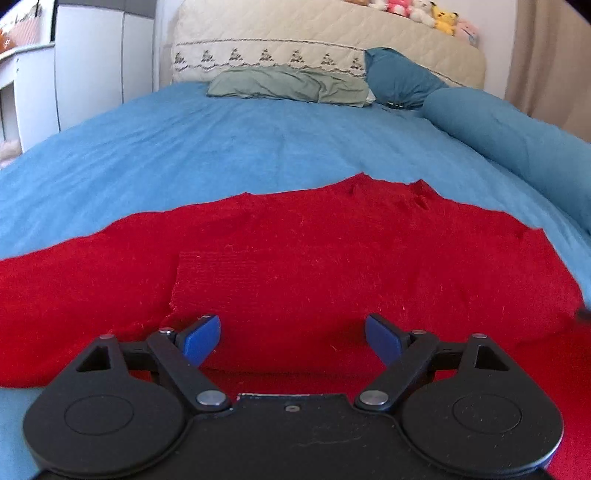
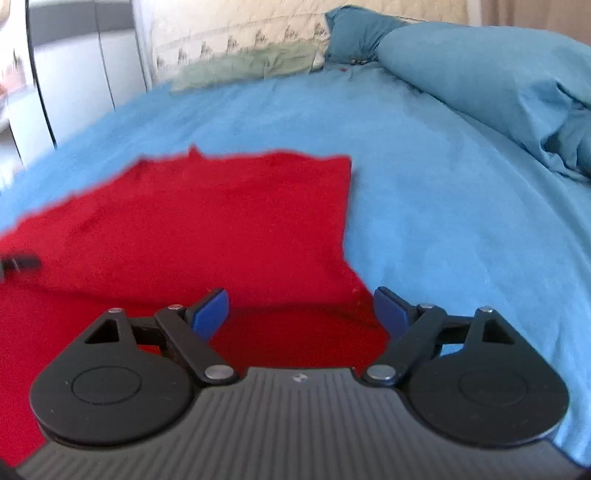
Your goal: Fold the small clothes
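We see the red garment spread flat on the blue bed, near its front edge. Left hand-held gripper: jaws apart, nothing gripped. Right hand-held gripper: jaws apart over the garment's right edge, empty.

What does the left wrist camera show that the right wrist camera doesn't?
Only the left wrist view shows the stuffed toys on the headboard and a folded-over cuff on the red sweater. Only the right wrist view shows the sweater's straight right edge against bare blue bedspread. Both show the sweater, bedspread, green pillow and an open claw each: left claw, right claw.
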`<move>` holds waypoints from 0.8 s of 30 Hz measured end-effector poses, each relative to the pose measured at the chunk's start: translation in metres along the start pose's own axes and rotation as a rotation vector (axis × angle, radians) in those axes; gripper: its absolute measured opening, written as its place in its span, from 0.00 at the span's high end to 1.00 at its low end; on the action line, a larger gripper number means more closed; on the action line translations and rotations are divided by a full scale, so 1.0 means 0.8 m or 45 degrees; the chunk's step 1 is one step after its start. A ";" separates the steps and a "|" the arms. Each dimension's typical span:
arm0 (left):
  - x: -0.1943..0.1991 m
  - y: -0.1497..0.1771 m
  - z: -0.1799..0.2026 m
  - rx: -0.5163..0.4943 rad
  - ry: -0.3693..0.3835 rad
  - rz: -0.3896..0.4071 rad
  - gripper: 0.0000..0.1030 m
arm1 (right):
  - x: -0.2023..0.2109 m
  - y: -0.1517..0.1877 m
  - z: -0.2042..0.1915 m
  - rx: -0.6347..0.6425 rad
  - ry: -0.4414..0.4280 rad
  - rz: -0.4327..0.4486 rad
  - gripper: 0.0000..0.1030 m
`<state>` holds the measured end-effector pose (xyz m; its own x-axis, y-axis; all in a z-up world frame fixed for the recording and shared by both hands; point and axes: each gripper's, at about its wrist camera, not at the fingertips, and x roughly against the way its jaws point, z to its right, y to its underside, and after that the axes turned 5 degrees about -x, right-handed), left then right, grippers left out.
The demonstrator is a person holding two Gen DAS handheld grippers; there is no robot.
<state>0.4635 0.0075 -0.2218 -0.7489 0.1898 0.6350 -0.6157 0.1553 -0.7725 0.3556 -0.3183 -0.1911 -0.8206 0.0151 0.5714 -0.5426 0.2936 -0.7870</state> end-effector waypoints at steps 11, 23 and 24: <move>-0.005 0.008 0.009 -0.048 -0.009 0.026 0.04 | -0.137 -0.067 -0.016 -0.047 0.019 -0.101 0.00; 0.056 -0.009 -0.001 0.043 -0.019 0.067 0.04 | -0.017 -0.083 -0.041 0.003 -0.058 0.021 0.00; 0.076 -0.013 -0.004 0.051 -0.037 0.095 0.04 | 0.001 -0.086 -0.047 0.014 -0.058 0.017 0.00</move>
<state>0.4251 0.0204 -0.1754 -0.7995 0.1711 0.5758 -0.5668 0.1026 -0.8175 0.3990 -0.3026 -0.1283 -0.8350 -0.0246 0.5496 -0.5331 0.2830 -0.7973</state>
